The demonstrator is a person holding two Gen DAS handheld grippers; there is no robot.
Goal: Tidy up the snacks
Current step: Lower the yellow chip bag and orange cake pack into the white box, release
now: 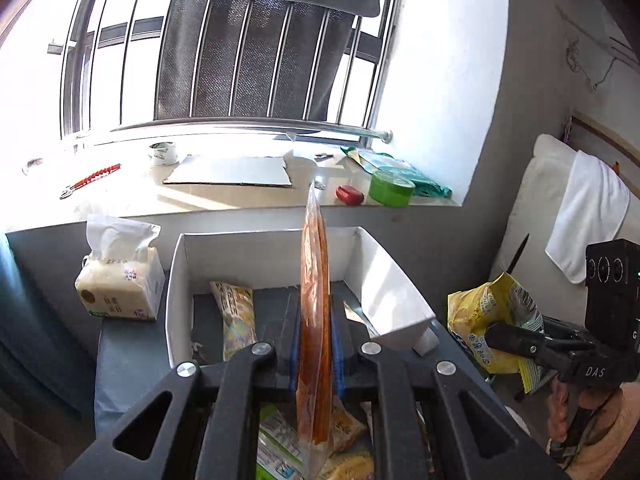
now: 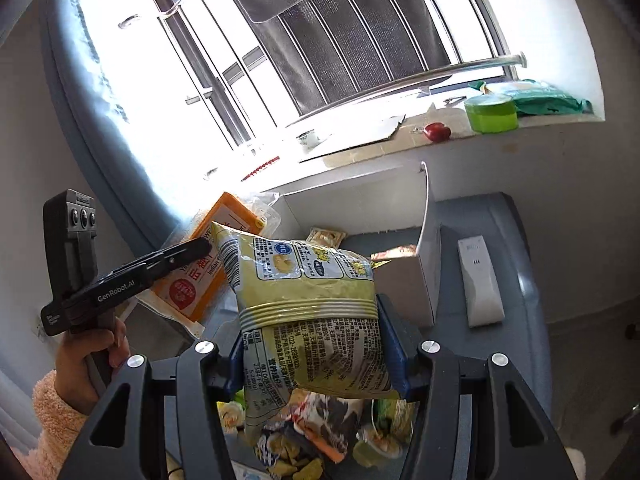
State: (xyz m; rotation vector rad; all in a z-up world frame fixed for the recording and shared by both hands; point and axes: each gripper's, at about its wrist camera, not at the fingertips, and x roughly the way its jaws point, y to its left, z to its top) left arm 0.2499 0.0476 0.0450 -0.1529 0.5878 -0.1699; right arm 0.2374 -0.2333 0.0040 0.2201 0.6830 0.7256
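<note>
Two packets in the air, both just short of the white box (image 1: 262,248) on the grey table. Left gripper (image 1: 316,360) pinches an orange flat packet (image 1: 314,300) edge-on; thin, floppy, light, best gripped mid-body. Right gripper (image 2: 316,340) clamps a yellow snack bag (image 2: 304,288) at its crimped band; puffy, slippery film, crushable contents. Inside the box lies one pale snack bag (image 1: 236,316). More loose snacks (image 2: 316,436) pile below the box's near side. A tissue pack (image 1: 120,284) sits left of the box, a white remote (image 2: 482,280) right of it; the box's right wall (image 1: 384,280) flares out and may snag a bag.
</note>
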